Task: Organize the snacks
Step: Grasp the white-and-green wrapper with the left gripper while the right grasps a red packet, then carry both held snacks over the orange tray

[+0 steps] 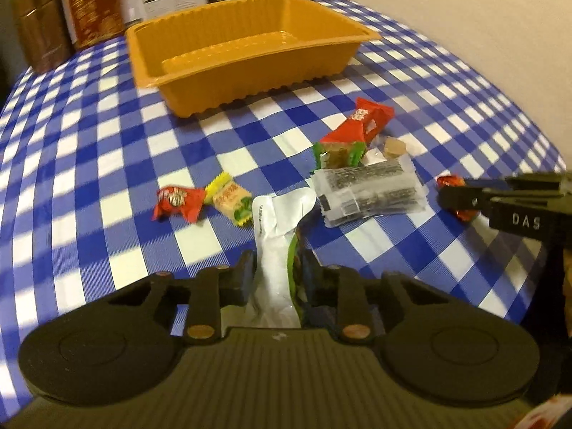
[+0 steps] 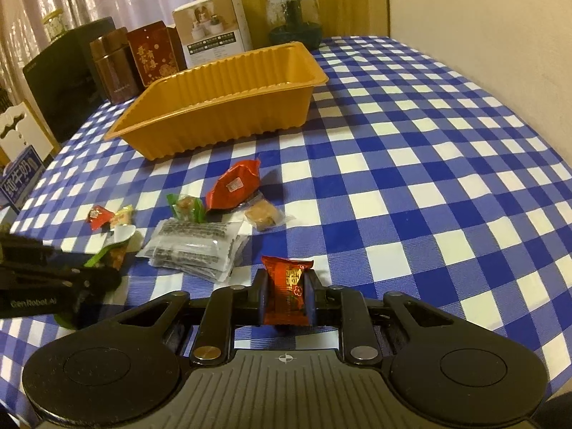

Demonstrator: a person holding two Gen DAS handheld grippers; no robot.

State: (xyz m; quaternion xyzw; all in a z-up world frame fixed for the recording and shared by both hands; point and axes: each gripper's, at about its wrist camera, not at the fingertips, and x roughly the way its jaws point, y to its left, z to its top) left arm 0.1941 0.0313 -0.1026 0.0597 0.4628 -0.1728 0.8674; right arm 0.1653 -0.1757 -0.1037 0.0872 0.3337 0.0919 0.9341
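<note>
One orange tray [image 1: 186,82], two hand-held grippers [image 1: 275,275] [image 2: 286,295]

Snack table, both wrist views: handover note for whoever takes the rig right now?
Left gripper: shut on the silver-and-green packet, low over the cloth.
Right gripper: shut on the red candy, also near the cloth.
Orange tray: at the back, nothing in it that shows.
On the checked tablecloth: seaweed packs, a long red packet, a green-wrapped snack, a clear-wrapped brown cake, a small red candy and a yellow candy.
Done: two items gripped. Left: carry both to the tray, then the rest.
</note>
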